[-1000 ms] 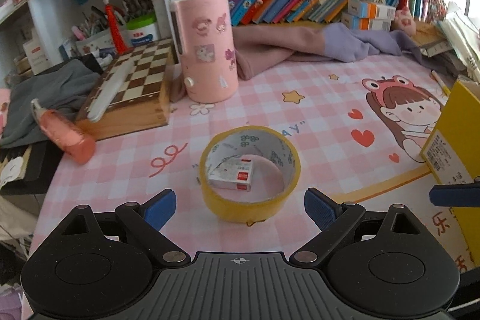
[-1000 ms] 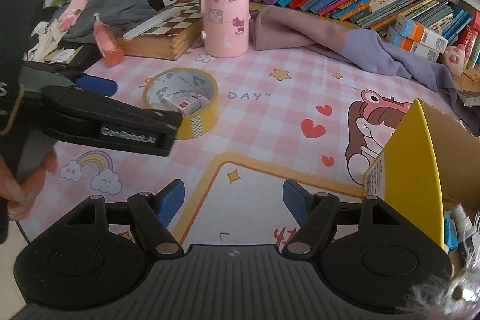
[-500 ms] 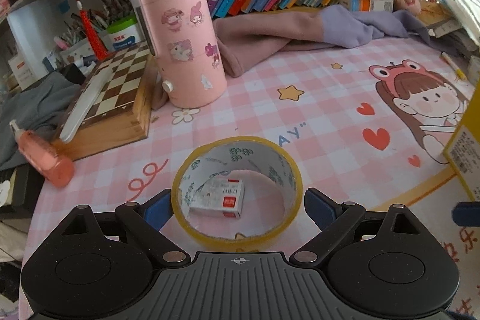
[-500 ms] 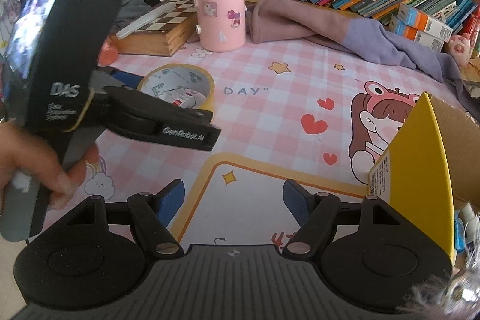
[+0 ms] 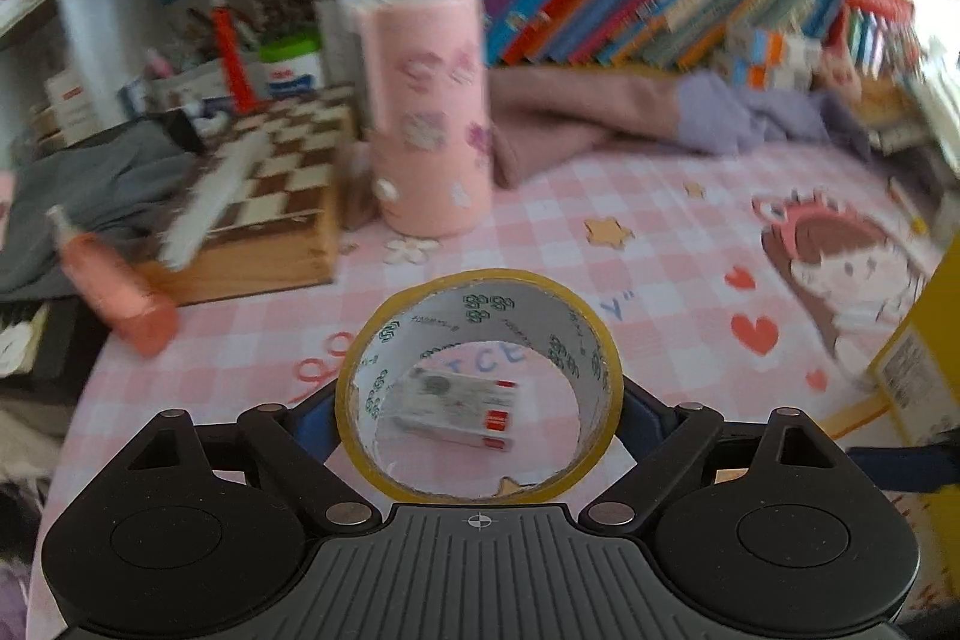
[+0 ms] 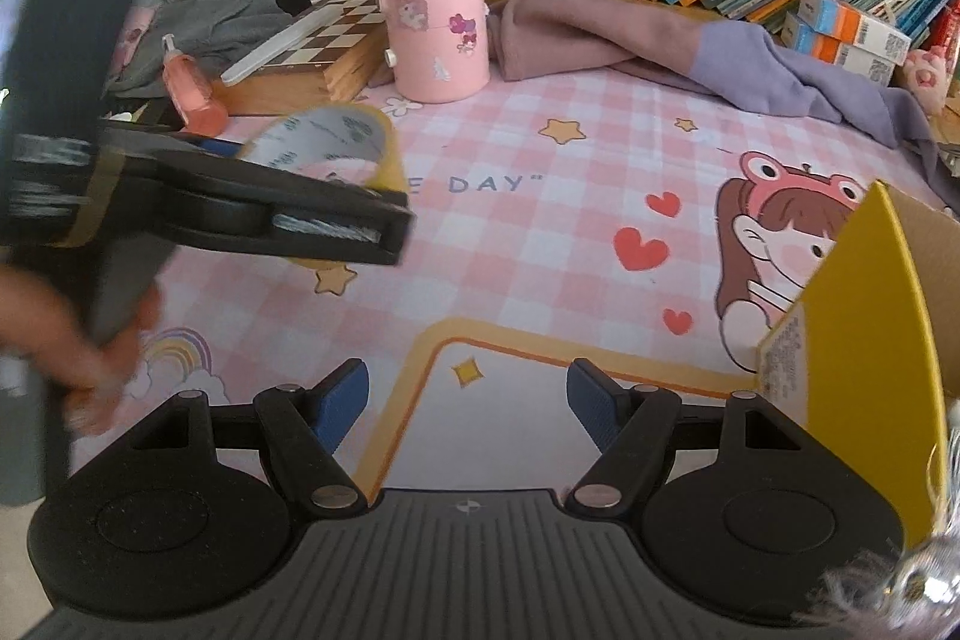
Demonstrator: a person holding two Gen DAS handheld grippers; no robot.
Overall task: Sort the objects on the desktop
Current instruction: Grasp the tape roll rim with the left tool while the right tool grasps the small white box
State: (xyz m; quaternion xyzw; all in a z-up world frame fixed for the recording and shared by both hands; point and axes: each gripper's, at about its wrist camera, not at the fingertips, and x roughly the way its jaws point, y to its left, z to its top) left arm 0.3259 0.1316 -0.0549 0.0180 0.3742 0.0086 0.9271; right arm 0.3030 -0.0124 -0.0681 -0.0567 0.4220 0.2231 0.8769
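Our left gripper (image 5: pixel 477 409) has closed in since a second ago, its jaws just narrowing onto the tape (image 5: pixel 477 382); the roll now sits pinched between them, tilted off the mat (image 6: pixel 540 232) in the right view. The small box (image 5: pixel 459 409) shows through its ring. Our right gripper (image 6: pixel 468 403) hangs spread, empty.

open pink mat (image 6: pixel 540 244) centre, yellow box (image 6: pixel 864 316) right, pink canister (image 6: pixel 432 4) behind

A yellow roll of packing tape (image 5: pixel 477 382) is seen between the left gripper (image 5: pixel 477 415) fingers, a small white box (image 5: pixel 459 409) showing through its ring. A pink cylindrical container (image 5: pixel 429 124) stands behind, with a wooden chessboard box (image 5: pixel 264 202) to its left.
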